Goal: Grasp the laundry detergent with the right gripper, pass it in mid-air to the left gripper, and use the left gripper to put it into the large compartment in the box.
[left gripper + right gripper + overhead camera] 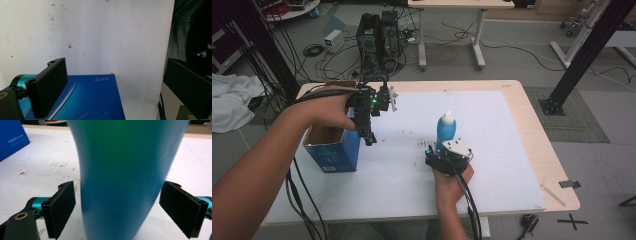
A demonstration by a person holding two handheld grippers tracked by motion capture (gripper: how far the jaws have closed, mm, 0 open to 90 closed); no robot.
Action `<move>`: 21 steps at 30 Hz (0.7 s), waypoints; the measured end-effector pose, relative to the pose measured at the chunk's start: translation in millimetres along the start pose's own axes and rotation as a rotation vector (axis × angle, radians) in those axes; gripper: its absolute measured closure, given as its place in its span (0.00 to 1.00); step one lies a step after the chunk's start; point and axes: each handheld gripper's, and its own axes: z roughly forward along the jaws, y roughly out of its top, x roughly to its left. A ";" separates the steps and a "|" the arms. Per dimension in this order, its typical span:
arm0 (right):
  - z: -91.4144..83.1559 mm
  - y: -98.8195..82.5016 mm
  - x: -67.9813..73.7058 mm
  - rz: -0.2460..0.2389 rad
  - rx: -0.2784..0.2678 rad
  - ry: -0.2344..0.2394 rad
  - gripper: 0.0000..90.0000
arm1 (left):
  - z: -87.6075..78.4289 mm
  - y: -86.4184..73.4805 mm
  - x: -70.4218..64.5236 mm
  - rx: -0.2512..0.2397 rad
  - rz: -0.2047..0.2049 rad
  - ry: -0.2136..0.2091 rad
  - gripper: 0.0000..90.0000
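Right gripper (117,212) is open, jaws straddling the blue bottle (122,177) with gaps on both sides, so no grasp yet. Bottle stands upright on the desk (512,165), right between the jaws. Left gripper (117,87) also open and empty, hovering just above the blue box (332,150). Judging by this: approach done; closing on the bottle, lifting it and probably boxing it remain.

White mat (512,150) covers wooden tabletop (557,165), dark smudges (409,142) near mat centre. Floor behind: black PC tower (379,40), small white box (333,40), tangled cables (512,47), white desk legs (477,37). White cloth (232,102) far left. Black tape cross (573,220) on floor, bottom right.
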 end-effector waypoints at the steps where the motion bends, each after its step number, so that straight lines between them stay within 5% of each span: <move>1: 1.1 -0.2 -1.2 -0.017 -0.012 -0.010 0.14 | 0.4 -0.2 -0.2 -0.002 0.006 0.004 0.06; 21: 2.9 0.8 4.7 0.006 -0.052 -0.062 0.25 | 2.1 -1.0 0.0 0.004 0.010 -0.002 0.06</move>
